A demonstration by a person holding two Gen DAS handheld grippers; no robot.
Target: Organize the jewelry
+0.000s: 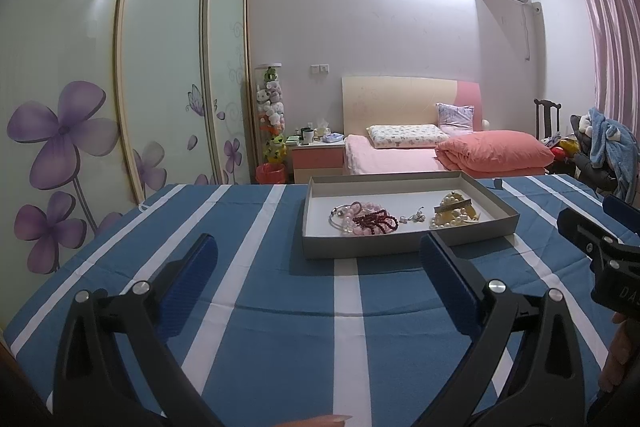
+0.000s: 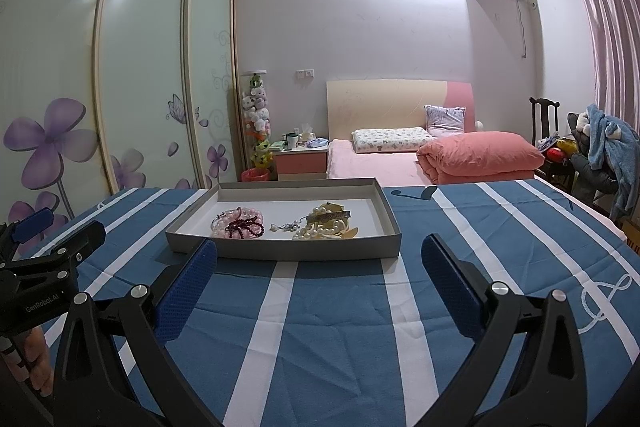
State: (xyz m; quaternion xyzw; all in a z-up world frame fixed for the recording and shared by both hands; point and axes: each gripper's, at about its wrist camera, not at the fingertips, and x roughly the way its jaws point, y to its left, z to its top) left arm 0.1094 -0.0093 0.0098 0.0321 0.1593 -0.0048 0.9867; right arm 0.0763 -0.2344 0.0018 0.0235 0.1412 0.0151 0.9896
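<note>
A shallow grey tray (image 1: 404, 247) (image 2: 280, 251) sits on the blue-and-white striped tablecloth. Inside lie a pink bead bracelet (image 1: 354, 213) (image 2: 248, 217), a dark red bead string (image 1: 376, 221) (image 2: 244, 227), a small silver piece (image 1: 414, 217) (image 2: 285, 226), and a pearl and gold pile (image 1: 452, 215) (image 2: 326, 225). My left gripper (image 1: 320, 247) is open and empty, just short of the tray's near wall. My right gripper (image 2: 320, 247) is open and empty, in front of the tray's right part. Each gripper shows at the edge of the other's view.
The striped tablecloth (image 1: 260, 307) (image 2: 500, 247) covers the table around the tray. Behind the table stand a bed with pink bedding (image 1: 440, 151), a nightstand (image 1: 316, 157), a sliding wardrobe (image 1: 120, 87) on the left and a chair with clothes (image 2: 600, 147) on the right.
</note>
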